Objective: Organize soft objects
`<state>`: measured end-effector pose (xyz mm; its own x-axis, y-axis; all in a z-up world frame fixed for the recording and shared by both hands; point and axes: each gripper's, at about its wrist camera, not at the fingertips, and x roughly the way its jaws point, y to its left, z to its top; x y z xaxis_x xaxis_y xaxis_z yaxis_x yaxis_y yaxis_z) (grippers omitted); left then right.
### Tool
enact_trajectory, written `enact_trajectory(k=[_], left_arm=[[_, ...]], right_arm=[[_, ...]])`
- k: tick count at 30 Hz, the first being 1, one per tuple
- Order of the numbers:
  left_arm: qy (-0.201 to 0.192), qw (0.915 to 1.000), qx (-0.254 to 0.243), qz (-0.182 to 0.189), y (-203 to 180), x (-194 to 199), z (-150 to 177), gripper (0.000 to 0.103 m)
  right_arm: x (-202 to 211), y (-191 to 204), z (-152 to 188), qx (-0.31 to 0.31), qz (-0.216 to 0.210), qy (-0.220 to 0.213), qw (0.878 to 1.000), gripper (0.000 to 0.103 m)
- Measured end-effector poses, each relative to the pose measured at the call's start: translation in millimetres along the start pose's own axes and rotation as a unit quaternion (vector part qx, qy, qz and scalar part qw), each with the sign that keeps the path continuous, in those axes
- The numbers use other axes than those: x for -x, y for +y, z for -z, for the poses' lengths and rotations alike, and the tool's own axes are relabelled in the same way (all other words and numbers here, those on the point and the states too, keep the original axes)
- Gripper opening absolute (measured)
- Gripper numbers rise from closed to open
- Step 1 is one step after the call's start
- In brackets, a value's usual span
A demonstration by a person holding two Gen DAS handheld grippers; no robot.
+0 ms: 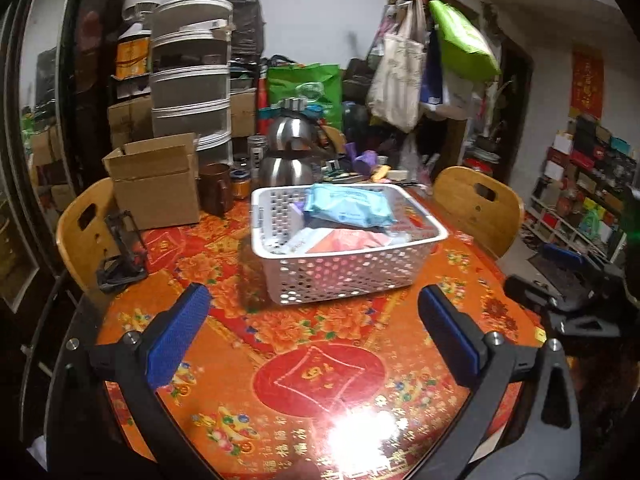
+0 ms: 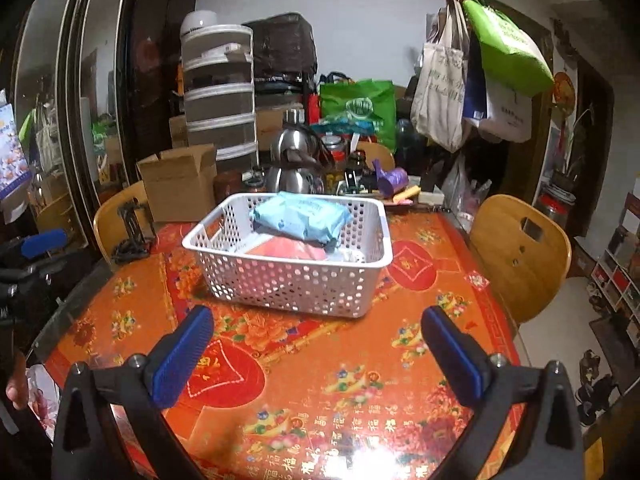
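A: Where are the soft things?

B: In the white perforated plastic basket (image 1: 344,258) that stands on the round desk with the orange-and-red patterned cover (image 1: 304,364). A pale blue soft pack (image 1: 348,206) lies on top, tilted, resting on a pink-red soft packet (image 1: 344,240) underneath. The right wrist view shows the same basket (image 2: 288,276), blue pack (image 2: 300,218) uppermost, red packet (image 2: 288,250) below it.

A: And the tongs?

B: Both released — the left tongs (image 1: 314,320) hang above the desk just short of the basket, blue pads spread wide, nothing between them. The right tongs (image 2: 318,340) likewise: spread apart, empty, near the basket's front wall but not touching it.

A: What else is on the desk?

B: Behind the basket, a shiny steel kettle (image 1: 290,152), a brown cardboard box (image 1: 156,180) to its left, and a dark brown mug (image 1: 214,190) between them. A wooden chair (image 2: 520,256) stands at the desk's right edge.
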<state>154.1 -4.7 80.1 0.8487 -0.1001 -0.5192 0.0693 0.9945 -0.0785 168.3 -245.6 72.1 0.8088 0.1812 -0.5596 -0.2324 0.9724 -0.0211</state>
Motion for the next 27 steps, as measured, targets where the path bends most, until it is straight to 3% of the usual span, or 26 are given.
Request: enact_trajectory(k=[11,27], left_arm=[[0.009,0.9999,0.004,-0.007,2,-24,-8,0.103],[0.015,0.9998,-0.005,-0.010,-5,-29,-3,0.103]], right_arm=[[-14,6,-1,-0.001,-0.008,0.012,1.000,0.103],[-8,4,-4,-0.011,-0.012,0.007,1.000,0.103]])
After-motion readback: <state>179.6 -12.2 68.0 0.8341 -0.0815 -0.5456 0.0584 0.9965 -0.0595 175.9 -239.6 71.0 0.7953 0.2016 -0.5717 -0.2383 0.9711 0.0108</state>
